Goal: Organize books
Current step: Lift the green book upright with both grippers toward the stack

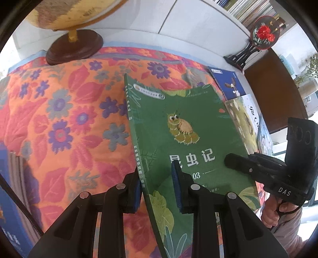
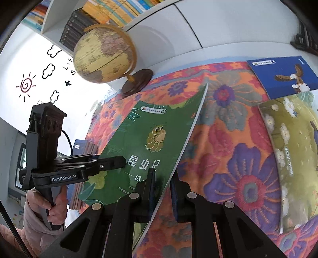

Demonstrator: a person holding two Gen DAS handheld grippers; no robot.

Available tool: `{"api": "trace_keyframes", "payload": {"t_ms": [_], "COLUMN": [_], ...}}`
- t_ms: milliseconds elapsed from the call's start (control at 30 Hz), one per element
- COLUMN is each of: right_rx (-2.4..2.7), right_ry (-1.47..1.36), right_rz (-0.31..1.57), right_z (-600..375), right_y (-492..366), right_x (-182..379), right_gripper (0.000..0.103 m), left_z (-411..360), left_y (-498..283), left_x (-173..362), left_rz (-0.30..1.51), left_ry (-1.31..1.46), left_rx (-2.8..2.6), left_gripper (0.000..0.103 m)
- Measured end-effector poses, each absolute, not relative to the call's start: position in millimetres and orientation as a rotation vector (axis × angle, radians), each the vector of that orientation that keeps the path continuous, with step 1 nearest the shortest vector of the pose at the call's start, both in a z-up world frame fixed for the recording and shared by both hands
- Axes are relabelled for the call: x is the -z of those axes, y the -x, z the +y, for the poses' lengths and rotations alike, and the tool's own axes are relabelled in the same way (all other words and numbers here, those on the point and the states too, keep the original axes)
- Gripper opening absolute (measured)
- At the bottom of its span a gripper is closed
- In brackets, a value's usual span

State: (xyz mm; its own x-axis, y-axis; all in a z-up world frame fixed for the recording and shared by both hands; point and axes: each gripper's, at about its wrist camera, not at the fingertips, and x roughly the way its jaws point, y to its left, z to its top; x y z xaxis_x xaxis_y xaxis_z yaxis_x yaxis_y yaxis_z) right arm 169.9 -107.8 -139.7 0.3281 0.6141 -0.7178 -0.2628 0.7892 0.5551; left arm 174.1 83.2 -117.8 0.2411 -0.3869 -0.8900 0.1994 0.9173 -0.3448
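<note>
A green book with a caterpillar on its cover [image 1: 184,127] is held up tilted above the flowered cloth [image 1: 65,111]. My left gripper [image 1: 157,188] straddles its spine edge with a wide gap between the pads. My right gripper [image 2: 162,190] closes on its page edge; it also shows in the left wrist view [image 1: 236,161] on the book's right side. The book also shows in the right wrist view [image 2: 147,142], with the left gripper [image 2: 117,161] at its left edge. A blue eagle book [image 2: 284,76] and a yellow-green book [image 2: 294,158] lie flat on the cloth at the right.
A globe on a wooden stand [image 2: 105,57] stands at the back of the table. A stack of books [image 1: 14,194] lies at the left. A round flower ornament on a black stand [image 1: 262,35] stands back right. Bookshelves [image 2: 111,10] line the wall behind.
</note>
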Motion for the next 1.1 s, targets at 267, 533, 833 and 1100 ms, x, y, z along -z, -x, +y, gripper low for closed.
{"api": "trace_keyframes", "payload": {"t_ms": [267,533,833,1100], "right_rx": [-0.608,-0.612,-0.618,-0.645], "right_ry": [-0.329,-0.318,-0.317,-0.290], "right_rz": [1.070,1.035,1.000,0.990], "right_z": [-72,-37,4,49], "right_y": [-149,-131,-115,-111], "right_x": [128,111,90,81], "right_gripper": [0.014,0.014,0.014,0.015], "left_z": [117,151,194,237], "left_y": [-154,-135,-121,-111], "left_x": [107,88,72,66], "left_rz": [1.255,1.224,1.201,1.191], "left_ry": [0.163,0.148,0.150,0.158], "left_rx": [0.408,0.409,0.390,0.359], "left_gripper": [0.023,0.023,0.023,0.024]}}
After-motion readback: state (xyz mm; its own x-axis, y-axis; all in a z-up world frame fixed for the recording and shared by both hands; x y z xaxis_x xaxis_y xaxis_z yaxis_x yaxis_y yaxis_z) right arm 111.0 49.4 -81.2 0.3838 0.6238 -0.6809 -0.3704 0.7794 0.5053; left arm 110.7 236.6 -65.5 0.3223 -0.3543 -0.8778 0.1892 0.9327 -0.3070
